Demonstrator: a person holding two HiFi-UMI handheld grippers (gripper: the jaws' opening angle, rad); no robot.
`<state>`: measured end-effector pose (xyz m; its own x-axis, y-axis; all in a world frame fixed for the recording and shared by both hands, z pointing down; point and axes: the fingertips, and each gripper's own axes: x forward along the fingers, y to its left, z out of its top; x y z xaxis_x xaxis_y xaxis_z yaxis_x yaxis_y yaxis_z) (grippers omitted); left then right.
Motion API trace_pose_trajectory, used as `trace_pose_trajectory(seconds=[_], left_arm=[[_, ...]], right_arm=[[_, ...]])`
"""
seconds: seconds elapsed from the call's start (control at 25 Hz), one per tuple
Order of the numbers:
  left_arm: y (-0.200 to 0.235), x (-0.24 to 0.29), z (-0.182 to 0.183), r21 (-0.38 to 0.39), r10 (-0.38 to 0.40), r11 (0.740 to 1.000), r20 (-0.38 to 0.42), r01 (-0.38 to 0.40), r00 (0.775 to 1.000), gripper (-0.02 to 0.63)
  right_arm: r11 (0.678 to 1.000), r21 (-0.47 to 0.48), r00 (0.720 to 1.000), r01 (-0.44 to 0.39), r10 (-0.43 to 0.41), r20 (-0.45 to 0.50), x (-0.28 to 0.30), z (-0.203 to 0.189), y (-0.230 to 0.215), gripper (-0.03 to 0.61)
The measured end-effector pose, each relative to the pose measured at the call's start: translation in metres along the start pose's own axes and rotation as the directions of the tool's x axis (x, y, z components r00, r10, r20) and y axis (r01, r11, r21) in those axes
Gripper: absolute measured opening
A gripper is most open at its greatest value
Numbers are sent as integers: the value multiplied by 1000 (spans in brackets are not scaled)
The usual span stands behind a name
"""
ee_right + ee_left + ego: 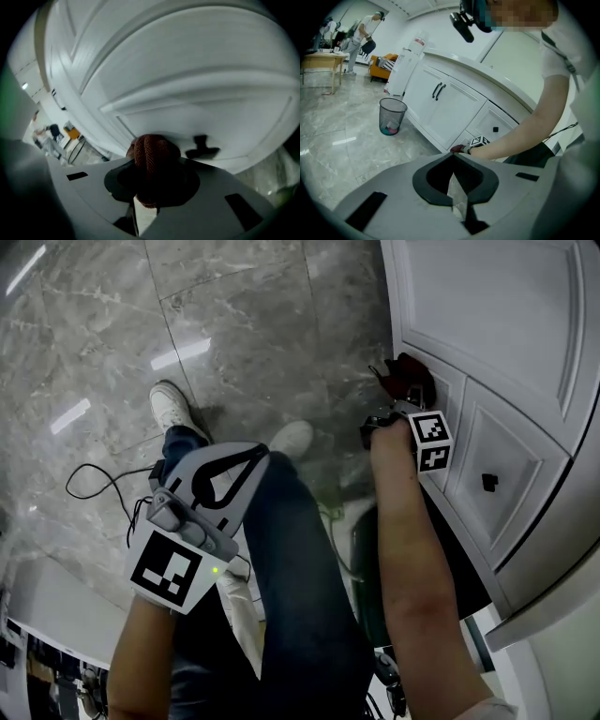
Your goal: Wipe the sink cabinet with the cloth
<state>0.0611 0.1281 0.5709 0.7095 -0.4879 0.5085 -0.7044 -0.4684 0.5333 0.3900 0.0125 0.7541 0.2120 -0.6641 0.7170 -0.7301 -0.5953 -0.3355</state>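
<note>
The white sink cabinet (506,352) fills the right of the head view, with a black knob (488,482) on a lower panel. My right gripper (401,395) is shut on a dark red cloth (407,374) and presses it against the cabinet's lower front. In the right gripper view the bunched cloth (152,152) sits between the jaws of the right gripper (154,164), touching the panel (187,84) beside the knob (201,146). My left gripper (255,457) hangs over the person's knee, shut on nothing; in its own view the left gripper (453,154) faces the cabinet (440,108).
A wire waste bin (392,116) stands on the marble floor by the cabinet's far end. Two white shoes (173,409) and a black cable (94,486) are on the floor. People, a table (321,58) and an orange seat (384,63) are far off.
</note>
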Motion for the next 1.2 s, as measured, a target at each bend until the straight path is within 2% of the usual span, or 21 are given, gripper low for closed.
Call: trace_pose_trajectory(seconds=[0.08,0.24,0.4,0.84,1.08,1.2], left_arm=[[-7,6,3,16,-17,1000,-6,17,1000,11],[-14,15,6,36,-38,999,-21,39,999,11],[-18,20,2,56,-53,997,-43,55,998,11],[-31,27,-12,108,-86,990,-76,94,993,11],[-36,29,-15,128,-92,987,-79,101,993,11],[-41,27,-17,121,-95,987,-80,104,992,11]], right_arm=[[994,106,999,41,-44,30,-5,-2,-21,77],[993,113,998,-39,32,63,-7,-2,-29,77],[989,136,996,-60,50,79,-9,-3,-36,77],[988,67,990,-137,135,40,-6,-8,-52,77],[991,91,995,-97,98,-2,-8,-17,-79,77],[994,74,996,-85,87,-18,-18,-13,-89,77]])
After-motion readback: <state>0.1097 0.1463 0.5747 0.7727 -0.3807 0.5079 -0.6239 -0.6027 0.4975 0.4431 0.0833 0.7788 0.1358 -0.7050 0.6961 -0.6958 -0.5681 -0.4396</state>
